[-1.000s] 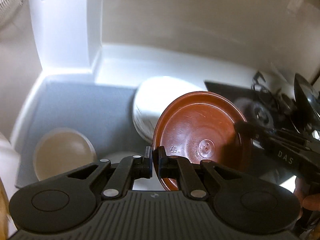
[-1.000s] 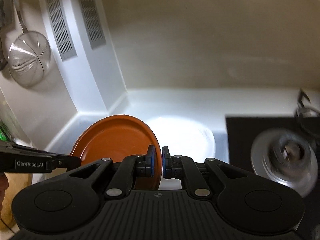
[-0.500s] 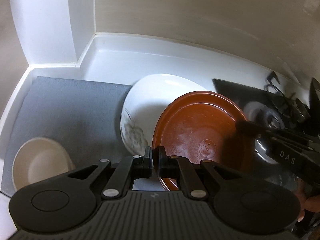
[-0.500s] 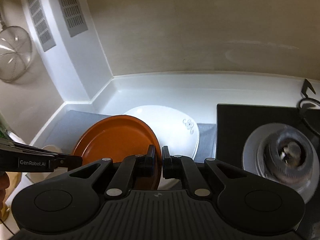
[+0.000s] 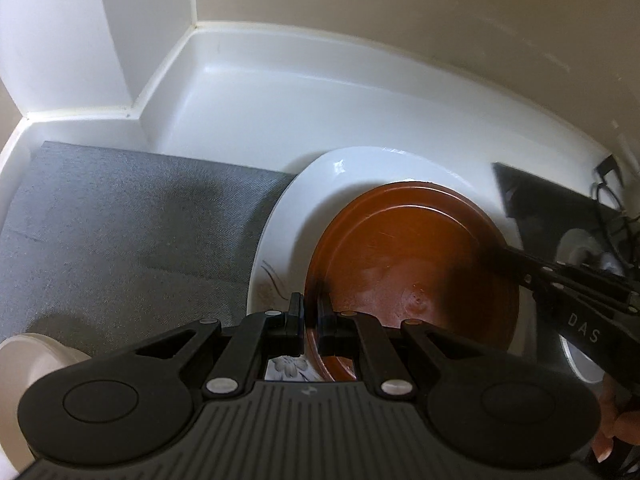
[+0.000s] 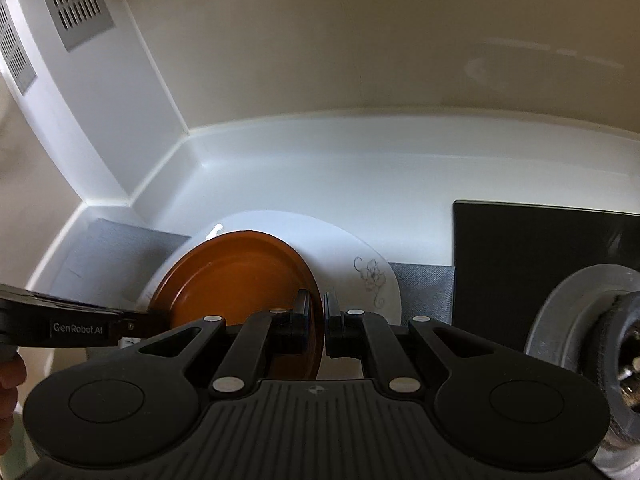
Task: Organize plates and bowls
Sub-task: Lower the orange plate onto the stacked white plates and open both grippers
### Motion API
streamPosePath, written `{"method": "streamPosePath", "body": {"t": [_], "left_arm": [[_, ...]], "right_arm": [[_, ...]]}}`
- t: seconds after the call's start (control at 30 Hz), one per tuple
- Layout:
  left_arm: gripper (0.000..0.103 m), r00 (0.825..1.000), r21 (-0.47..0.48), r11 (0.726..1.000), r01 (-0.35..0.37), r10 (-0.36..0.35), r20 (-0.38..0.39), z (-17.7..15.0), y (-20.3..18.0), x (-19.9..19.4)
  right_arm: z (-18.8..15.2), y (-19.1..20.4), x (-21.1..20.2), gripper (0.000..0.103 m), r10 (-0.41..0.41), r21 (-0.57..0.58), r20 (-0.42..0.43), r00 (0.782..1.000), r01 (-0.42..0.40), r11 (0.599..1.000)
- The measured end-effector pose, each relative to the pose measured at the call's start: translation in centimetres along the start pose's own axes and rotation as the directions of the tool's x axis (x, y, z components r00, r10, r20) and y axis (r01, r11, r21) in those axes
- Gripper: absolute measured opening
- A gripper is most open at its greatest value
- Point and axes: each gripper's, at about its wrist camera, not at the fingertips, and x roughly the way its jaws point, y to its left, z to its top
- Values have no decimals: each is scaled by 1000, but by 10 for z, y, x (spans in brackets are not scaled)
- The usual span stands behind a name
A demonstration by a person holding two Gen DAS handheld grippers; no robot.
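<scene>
Small plate point(image 5: 416, 264) over large plate point(image 5: 320, 184), which lies on mat point(image 5: 132, 224). Bowl point(image 5: 28, 356) near left on mat. Stove point(image 6: 540, 256) right, burner point(image 6: 592, 332) on it.

Both views are fairly dim and warm-toned, with soft light falling from above. Fisheye distortion bends the counter edges into curves, and the corners of each frame go black. A small glare spot sits on the white plate point(image 5: 338, 166) rim at centre frame. A soft shadow darkens the grey mat point(image 5: 192, 200) left of centre. The burner point(image 6: 624, 344) at right edge looks blurred.
</scene>
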Motion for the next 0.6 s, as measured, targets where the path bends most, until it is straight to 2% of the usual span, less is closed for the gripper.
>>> {"method": "streamPosePath", "body": {"t": [0.3, 0.37, 0.43, 0.5, 0.53, 0.57, 0.6], "left_arm": [[7, 999, 12, 999, -38, 38, 16, 2, -7, 9], [10, 999, 14, 999, -40, 40, 24, 1, -8, 10], [30, 999, 15, 1000, -17, 17, 39, 1, -7, 8], [64, 998, 11, 1000, 9, -10, 61, 0, -7, 1], [72, 997, 10, 1000, 13, -14, 77, -1, -8, -4], [91, 996, 8, 1000, 3, -4, 93, -2, -9, -9], [101, 992, -1, 999, -35, 35, 118, -3, -10, -15]], "right_arm": [[0, -1, 20, 8, -28, -42, -7, 1000, 27, 999], [-3, -1, 22, 8, -36, -56, -1, 999, 36, 998], [-5, 0, 24, 8, -55, -79, 9, 998, 56, 995], [-6, 0, 26, 13, -66, -96, 4, 998, 66, 993], [-6, 1, 26, 19, -63, -100, 6, 998, 64, 993], [-6, 2, 24, 32, -66, -103, 8, 998, 66, 992], [-5, 3, 20, 40, -70, -103, 19, 997, 71, 992]]}}
